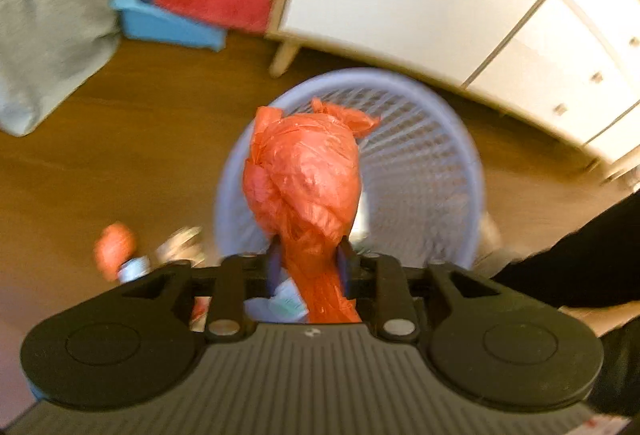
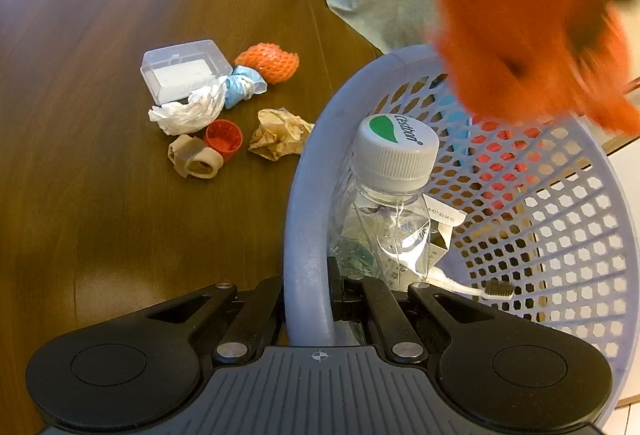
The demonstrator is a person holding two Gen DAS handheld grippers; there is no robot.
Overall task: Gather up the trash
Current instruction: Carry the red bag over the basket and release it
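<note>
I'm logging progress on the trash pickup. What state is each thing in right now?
Orange bag: bunched, between the left gripper fingers, over the basket.
Basket: rim clamped by the right gripper.
Bottle: capped, in the basket.
Clear box: closed, on the floor.
Brown paper: crumpled, on the floor.

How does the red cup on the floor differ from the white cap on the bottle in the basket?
The red cup lies loose on the wooden floor among the uncollected trash; the white cap sits on a clear bottle inside the basket. The red cup shows its open, hollow inside; the white cap shows a closed top with a green logo. Both are round, ribbed plastic.
</note>
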